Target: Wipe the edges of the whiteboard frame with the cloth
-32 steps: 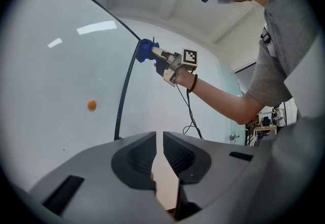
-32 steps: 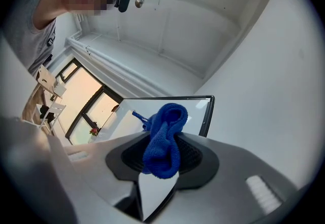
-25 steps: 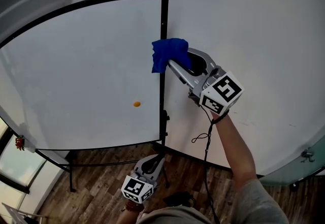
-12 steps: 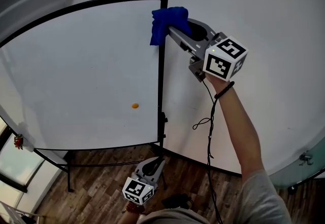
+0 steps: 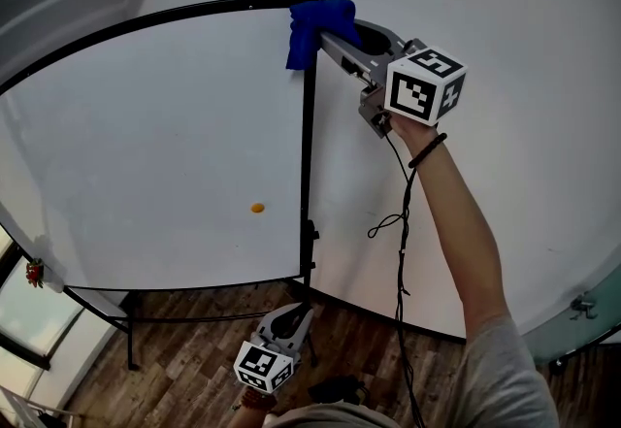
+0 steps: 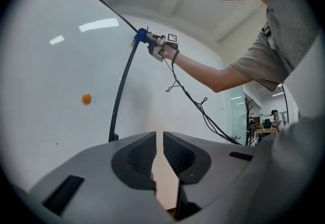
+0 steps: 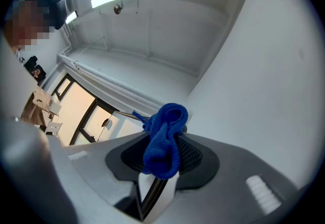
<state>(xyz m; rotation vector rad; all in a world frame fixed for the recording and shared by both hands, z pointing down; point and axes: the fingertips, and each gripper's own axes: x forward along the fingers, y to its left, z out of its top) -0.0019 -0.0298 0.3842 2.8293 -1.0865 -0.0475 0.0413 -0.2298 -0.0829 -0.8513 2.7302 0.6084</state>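
A whiteboard (image 5: 165,145) with a thin black frame (image 5: 308,145) stands against a white wall. My right gripper (image 5: 325,36) is raised to the board's top right corner, shut on a blue cloth (image 5: 312,28) that presses on that corner. The right gripper view shows the cloth (image 7: 165,141) bunched between the jaws, hiding the frame. My left gripper (image 5: 291,319) hangs low near the floor, away from the board. Its jaws stand nearly together with nothing between them (image 6: 162,159). From there the cloth (image 6: 140,36) shows at the frame's top.
An orange magnet (image 5: 257,208) sits on the board's lower middle. The board's black stand legs (image 5: 136,329) rest on a wooden floor. A black cable (image 5: 398,242) dangles from my right gripper. A glass partition (image 5: 582,310) lies at the lower right.
My right gripper has slid the cloth up the right side of the frame, from mid-height to the top right corner. The left gripper has stayed low.
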